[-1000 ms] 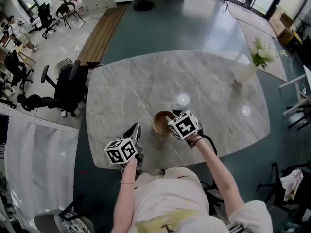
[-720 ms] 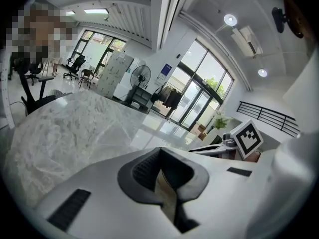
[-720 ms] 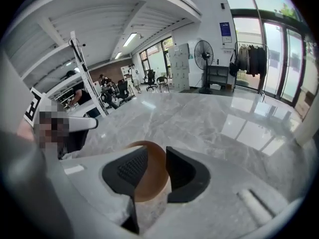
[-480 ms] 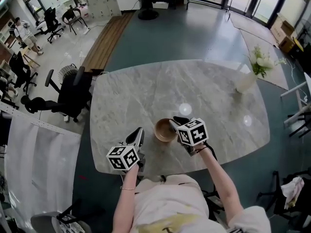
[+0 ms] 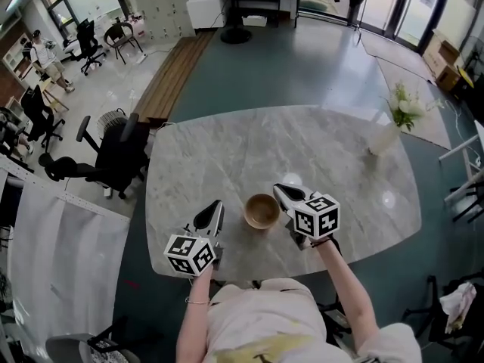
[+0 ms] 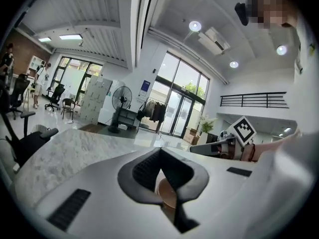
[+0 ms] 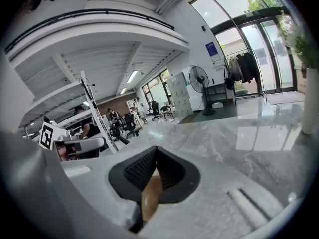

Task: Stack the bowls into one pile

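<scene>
A: Wooden bowl pile (image 5: 262, 211) stands near the front edge of the marble worktop (image 5: 227, 157), between the two tools and touching neither.

B: Tool states?

A: Left tool (image 5: 218, 204) is narrow, tips meeting and nothing pinched. The bowl only shows through the gap behind them. Right tool (image 5: 278, 188): its jaws have just been closing and now sit tip to tip with nothing between. The brown sliver seen there is the bowl beyond.

B: Step in hand?

A: My reading is that the stacking looks done, so this is the clearing-off. To do it well, draw each tool up and outward and keep the closed tips off the rim. Don't sweep across the pile, since a knock could shift it. Check that it sits level.

B: Counts?

A: One pile. From above it reads as a single rim, so I cannot tell how many bowls are nested inside. No loose bowl shows elsewhere on the worktop. There are two tools. One white vase (image 5: 382, 138) with flowers stands at the far right, well apart from the pile.
</scene>
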Tool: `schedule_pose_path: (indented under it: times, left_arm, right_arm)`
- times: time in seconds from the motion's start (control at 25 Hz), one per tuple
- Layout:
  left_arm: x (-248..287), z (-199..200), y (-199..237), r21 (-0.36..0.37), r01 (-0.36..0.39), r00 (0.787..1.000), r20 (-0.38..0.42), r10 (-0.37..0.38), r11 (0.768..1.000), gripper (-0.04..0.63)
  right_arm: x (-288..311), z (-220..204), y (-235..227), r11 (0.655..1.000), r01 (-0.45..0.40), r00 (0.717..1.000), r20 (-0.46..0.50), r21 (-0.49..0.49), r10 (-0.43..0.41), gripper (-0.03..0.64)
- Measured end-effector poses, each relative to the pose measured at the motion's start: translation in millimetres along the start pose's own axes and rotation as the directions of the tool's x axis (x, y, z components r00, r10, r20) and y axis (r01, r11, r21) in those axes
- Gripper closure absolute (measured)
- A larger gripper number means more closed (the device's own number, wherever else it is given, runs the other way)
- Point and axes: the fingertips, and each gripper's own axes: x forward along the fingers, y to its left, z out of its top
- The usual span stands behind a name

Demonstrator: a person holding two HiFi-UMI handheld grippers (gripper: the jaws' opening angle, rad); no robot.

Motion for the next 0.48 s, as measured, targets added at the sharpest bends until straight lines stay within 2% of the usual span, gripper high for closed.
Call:
schedule_pose_path:
  times: [0.2,0.48]
  left_arm:
    - [-10.6,23.0,0.1,0.033,-0.006,0.998,0.063,0.004,0.999,0.595]
    - [-24.5,47.9,3.7,0.065,-0.037,0.991,0.130,0.029,0.997,0.596]
  right_arm:
    - [-19.4,30.6,6.8,0.999,-0.027,0.990,0.139,0.020,0.024,0.611]
    - [-47.3,65.5,13.4,1.000,-0.026,0.951,0.309,0.006,0.023,0.611]
